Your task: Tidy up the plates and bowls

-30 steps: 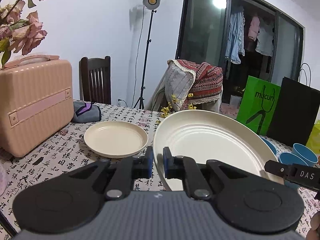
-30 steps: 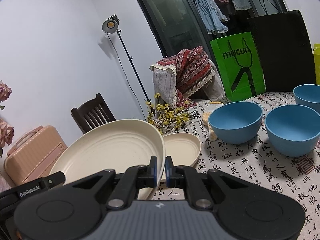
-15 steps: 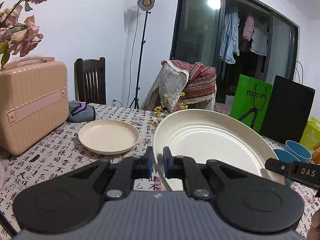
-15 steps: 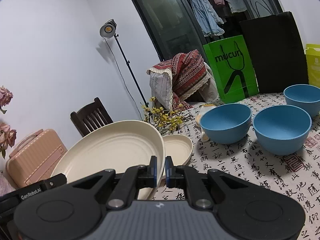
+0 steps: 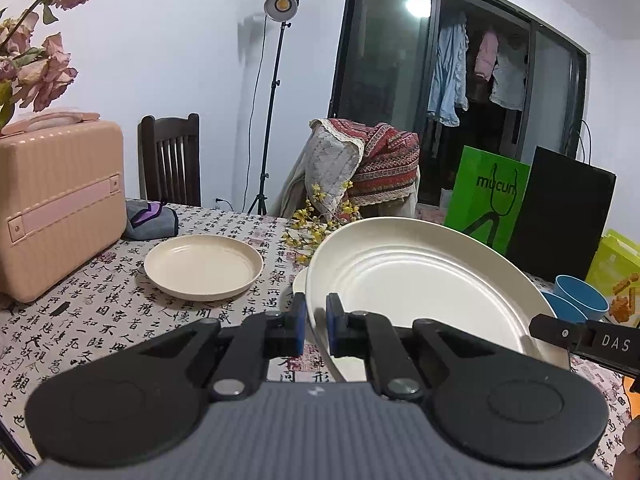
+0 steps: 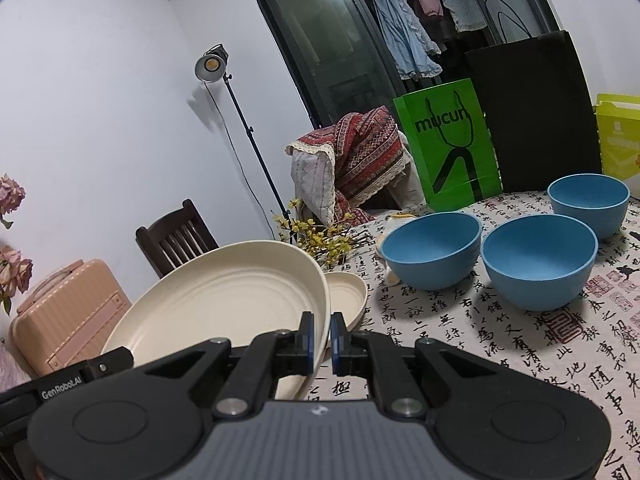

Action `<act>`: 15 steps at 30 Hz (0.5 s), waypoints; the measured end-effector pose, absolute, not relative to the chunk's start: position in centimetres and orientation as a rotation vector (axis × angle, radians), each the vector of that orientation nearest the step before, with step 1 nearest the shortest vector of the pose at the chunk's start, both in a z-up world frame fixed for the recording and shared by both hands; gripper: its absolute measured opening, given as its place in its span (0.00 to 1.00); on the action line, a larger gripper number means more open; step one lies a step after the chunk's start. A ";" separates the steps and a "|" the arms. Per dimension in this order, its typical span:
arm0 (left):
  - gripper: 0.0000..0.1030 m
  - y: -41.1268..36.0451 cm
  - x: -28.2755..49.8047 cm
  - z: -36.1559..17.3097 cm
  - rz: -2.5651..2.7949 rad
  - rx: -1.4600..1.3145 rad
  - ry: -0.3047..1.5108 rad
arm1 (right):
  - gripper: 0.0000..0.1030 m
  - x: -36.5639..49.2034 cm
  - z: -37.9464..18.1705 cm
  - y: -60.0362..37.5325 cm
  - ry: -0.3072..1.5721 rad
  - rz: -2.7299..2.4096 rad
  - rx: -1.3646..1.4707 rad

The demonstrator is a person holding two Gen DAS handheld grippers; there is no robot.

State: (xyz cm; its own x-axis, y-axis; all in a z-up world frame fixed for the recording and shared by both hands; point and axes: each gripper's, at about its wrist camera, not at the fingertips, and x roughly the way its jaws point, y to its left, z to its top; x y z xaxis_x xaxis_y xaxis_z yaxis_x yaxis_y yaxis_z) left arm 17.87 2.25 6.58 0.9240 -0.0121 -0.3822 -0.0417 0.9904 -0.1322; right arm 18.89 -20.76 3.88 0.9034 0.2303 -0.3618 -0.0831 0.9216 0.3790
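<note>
A large cream plate (image 5: 420, 280) hangs tilted above the table, held by both grippers. My left gripper (image 5: 316, 326) is shut on its left rim; my right gripper (image 6: 321, 340) is shut on its right rim (image 6: 320, 292). A small cream plate (image 5: 202, 265) rests on the table to the left. Another small cream plate (image 6: 346, 294) lies partly under the big one. Three blue bowls (image 6: 432, 250) (image 6: 538, 262) (image 6: 588, 202) stand on the right side of the table.
A pink suitcase (image 5: 56, 204) sits at the table's left end beside a grey pouch (image 5: 150, 220). Yellow flower sprigs (image 5: 320, 220) lie at the back. Green (image 5: 486, 200), black (image 5: 560, 216) and yellow (image 6: 618, 140) bags stand at the back right. A dark chair (image 5: 170, 160) is behind the table.
Both grippers have carried the large plate back and a little to the right; the small left plate, the bowls and the bags now look farther off and lower. The grip is unchanged.
</note>
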 end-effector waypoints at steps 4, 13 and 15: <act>0.10 1.8 17.5 6.4 0.004 -0.140 0.392 | 0.08 18.5 3.9 -21.2 0.411 0.159 0.365; 0.10 0.9 17.0 6.0 -0.021 -0.141 0.391 | 0.08 17.6 3.6 -22.4 0.407 0.143 0.366; 0.10 0.6 16.9 5.9 -0.025 -0.141 0.392 | 0.08 17.3 3.7 -22.5 0.406 0.140 0.366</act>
